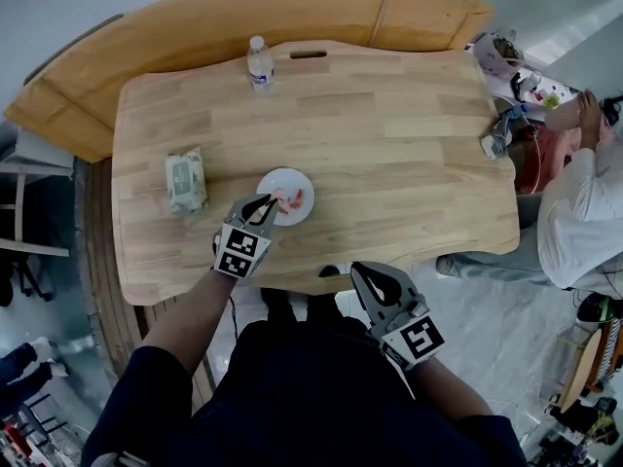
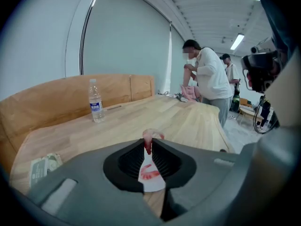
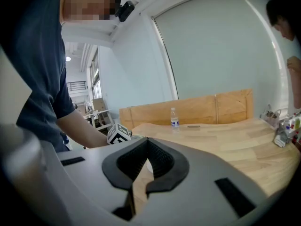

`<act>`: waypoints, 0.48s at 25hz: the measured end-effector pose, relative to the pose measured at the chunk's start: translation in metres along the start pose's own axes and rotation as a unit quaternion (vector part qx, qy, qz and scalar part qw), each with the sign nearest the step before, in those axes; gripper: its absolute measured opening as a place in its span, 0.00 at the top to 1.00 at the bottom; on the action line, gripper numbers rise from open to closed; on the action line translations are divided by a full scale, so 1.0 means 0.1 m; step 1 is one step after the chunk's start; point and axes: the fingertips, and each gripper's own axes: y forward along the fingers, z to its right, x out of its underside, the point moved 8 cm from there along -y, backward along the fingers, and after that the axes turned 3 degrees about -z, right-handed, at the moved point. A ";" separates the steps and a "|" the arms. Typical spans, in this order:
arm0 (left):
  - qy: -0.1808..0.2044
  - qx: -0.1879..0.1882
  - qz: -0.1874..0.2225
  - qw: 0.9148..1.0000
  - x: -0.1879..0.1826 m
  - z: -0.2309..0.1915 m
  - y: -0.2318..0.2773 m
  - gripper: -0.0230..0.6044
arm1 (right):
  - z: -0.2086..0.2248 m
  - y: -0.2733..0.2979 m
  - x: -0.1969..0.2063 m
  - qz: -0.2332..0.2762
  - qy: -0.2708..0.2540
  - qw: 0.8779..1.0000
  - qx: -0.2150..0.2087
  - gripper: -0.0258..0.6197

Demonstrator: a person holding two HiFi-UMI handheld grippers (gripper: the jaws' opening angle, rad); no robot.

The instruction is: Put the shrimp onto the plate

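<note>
1. The left tongs [image 1: 265,203] are clamped on a small curled pink shrimp [image 2: 151,136]. The left gripper view shows it pinched at the very tips, with its arched body standing up above them.
2. The key relation is vertical. The round white plate [image 1: 279,180] lies directly beneath those tips, and in the left gripper view its white surface [image 2: 152,186] fills the gap under the closed jaws. In the head view, the tips hang over the plate's near-left part, not its middle.
3. A second pink shrimp [image 2: 149,174] already lies on the plate. It is just below and slightly ahead of the held one, with its length running crosswise to the line of the tongs. In the head view it sits towards the plate's right half [image 1: 296,200].
4. I judge that the coming move is a short lowering and an opening of the tongs. The held shrimp needs no sideways travel to land on the plate, though a small nudge forward would keep it off the rim.
5. The right tongs [image 1: 362,272] are shut on nothing, with their ribbed pads together in the right gripper view [image 3: 146,142]. They hang off the near edge of the light wooden tabletop [image 1: 389,134], well apart from the plate, so the left hand is much the nearer.
</note>
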 end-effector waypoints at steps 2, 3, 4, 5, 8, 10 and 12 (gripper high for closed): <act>0.004 0.002 -0.016 1.000 0.06 -0.04 0.14 0.88 | 0.02 -0.02 0.04 -0.005 0.005 1.000 0.003 0.95; 0.007 0.002 -0.024 1.000 0.10 -0.06 0.21 0.88 | 0.02 -0.02 0.05 -0.006 0.006 1.000 0.003 0.94; 0.010 0.004 -0.032 0.999 0.13 -0.07 0.27 0.88 | 0.03 -0.01 0.06 -0.007 0.007 1.000 0.003 0.95; 0.014 0.004 -0.041 0.999 0.16 -0.09 0.32 0.88 | 0.03 -0.01 0.06 -0.006 0.008 1.000 0.004 0.94; 0.029 0.006 -0.067 0.997 0.22 -0.14 0.47 0.88 | 0.04 -0.01 0.06 -0.005 0.012 1.000 0.005 0.95; 0.037 0.009 -0.084 0.996 0.25 -0.17 0.56 0.88 | 0.05 -0.02 0.07 -0.005 0.015 1.000 0.005 0.94; 0.045 0.013 -0.097 0.994 0.28 -0.19 0.63 0.88 | 0.07 -0.04 0.09 -0.007 0.020 1.000 0.007 0.94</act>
